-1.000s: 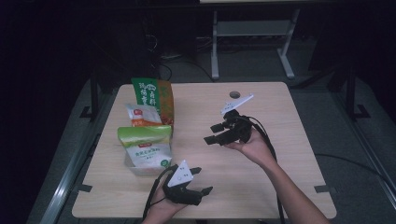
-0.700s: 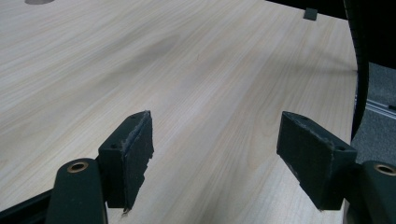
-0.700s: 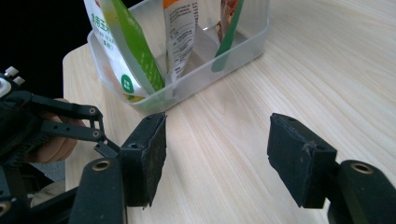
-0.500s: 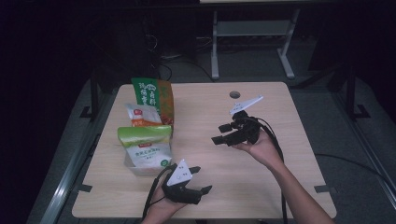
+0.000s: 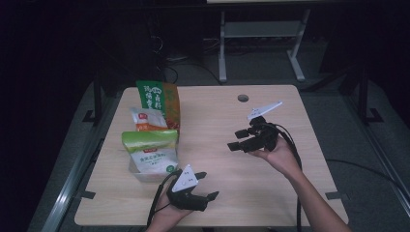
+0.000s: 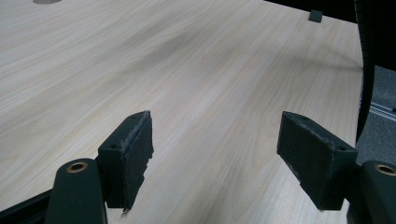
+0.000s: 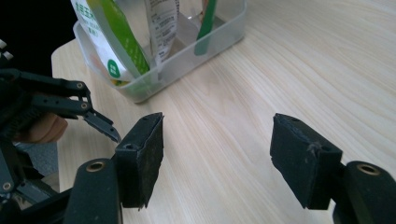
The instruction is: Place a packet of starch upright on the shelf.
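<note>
Dark floor and a grey metal frame surround a pale wooden tabletop (image 5: 212, 125) seen from the high view, with a small round hole (image 5: 243, 98) near its far edge at about twelve o'clock. At roughly nine o'clock on the tabletop sits a clear plastic bin (image 5: 145, 175) packed with upright snack bags — a tall green and orange bag (image 5: 157, 96) at the back, a white and orange packet (image 5: 147, 120) in the middle, and a green-topped white bag (image 5: 152, 150) at the front. The left gripper (image 5: 205, 186) rests low at about six o'clock, just beside the near corner of the bin; in the left gripper view its black fingers (image 6: 128, 161) stand wide apart over bare wood with nothing between them. The right gripper (image 5: 237, 140) is held above the tabletop at about three o'clock, well apart from the bin and pointing toward it. Its fingers (image 7: 140, 158) have just been opening and now stand wide, holding nothing; the right gripper view shows the bin (image 7: 201, 51) ahead at eleven o'clock and the other gripper at the left edge.
</note>
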A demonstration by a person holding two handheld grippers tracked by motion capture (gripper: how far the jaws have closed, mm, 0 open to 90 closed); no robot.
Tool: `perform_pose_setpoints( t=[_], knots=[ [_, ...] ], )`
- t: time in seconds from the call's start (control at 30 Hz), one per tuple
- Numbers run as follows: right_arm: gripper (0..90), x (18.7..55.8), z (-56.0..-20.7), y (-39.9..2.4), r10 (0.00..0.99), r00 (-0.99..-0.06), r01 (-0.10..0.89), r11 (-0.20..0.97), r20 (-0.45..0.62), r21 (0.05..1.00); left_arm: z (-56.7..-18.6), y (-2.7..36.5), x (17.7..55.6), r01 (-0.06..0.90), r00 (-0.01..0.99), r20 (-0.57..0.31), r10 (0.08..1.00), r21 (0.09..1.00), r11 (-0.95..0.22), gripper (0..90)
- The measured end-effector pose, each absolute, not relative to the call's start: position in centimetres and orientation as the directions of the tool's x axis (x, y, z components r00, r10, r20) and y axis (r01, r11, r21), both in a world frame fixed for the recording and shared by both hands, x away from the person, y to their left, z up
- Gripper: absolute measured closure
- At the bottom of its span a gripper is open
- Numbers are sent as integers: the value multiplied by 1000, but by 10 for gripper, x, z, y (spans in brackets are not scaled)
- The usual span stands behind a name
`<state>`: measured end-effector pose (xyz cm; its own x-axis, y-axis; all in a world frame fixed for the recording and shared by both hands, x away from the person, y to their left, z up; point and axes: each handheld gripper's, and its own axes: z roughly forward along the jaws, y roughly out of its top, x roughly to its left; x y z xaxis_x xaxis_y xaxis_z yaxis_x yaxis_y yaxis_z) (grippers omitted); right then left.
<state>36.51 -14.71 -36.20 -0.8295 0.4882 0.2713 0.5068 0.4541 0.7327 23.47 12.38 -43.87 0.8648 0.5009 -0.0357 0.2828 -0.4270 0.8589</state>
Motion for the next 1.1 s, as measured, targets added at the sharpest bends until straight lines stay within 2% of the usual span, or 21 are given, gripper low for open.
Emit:
perform_pose_setpoints(
  t=[1.1],
  knots=[
    [318, 342, -393, -211, 577, -753, 597, 398, 316, 696, -438, 128, 238, 304, 854, -51, 517, 856, -418, 262]
  ],
)
